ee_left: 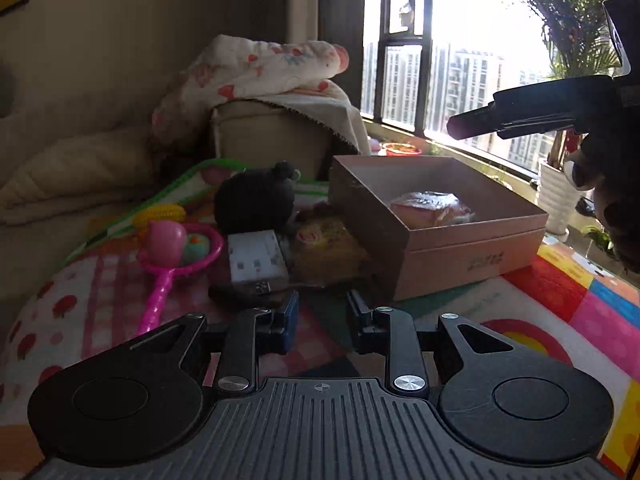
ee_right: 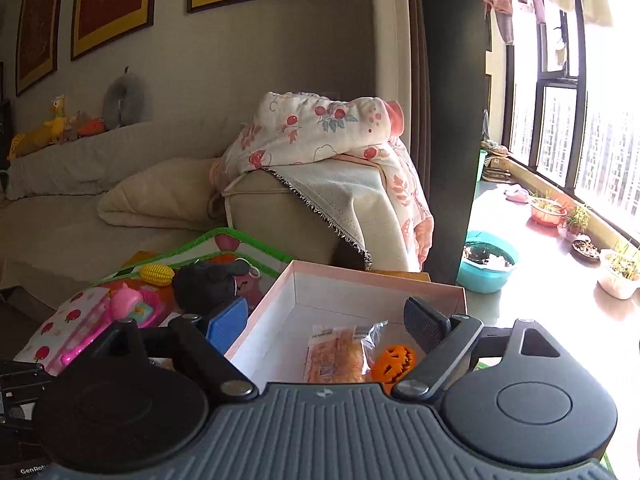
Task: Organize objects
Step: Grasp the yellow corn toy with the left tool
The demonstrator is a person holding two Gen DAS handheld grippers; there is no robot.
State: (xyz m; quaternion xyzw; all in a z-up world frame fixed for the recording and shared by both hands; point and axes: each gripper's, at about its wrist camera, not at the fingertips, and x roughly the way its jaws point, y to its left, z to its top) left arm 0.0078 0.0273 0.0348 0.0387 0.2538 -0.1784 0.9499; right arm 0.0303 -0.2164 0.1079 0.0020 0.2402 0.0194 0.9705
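A pink cardboard box (ee_left: 472, 248) stands on a colourful play mat; it also shows in the right wrist view (ee_right: 280, 292). Inside lie a wrapped snack packet (ee_right: 336, 356) and an orange pumpkin toy (ee_right: 394, 364). Left of the box lie a black plush toy (ee_left: 254, 202), a white block (ee_left: 256, 258), a yellow-brown plush (ee_left: 328, 248), a pink toy racket (ee_left: 176, 264) and a yellow corn toy (ee_left: 160, 212). My left gripper (ee_left: 322, 318) is open and empty, low over the mat in front of these toys. My right gripper (ee_right: 324, 324) is open and empty above the box.
A beige sofa (ee_right: 100, 220) with a floral blanket (ee_right: 320, 136) on its armrest stands behind the mat. A window ledge on the right holds plant pots (ee_right: 548, 210) and a teal basin (ee_right: 486, 260). The right gripper's body (ee_left: 540, 108) hangs at the upper right of the left wrist view.
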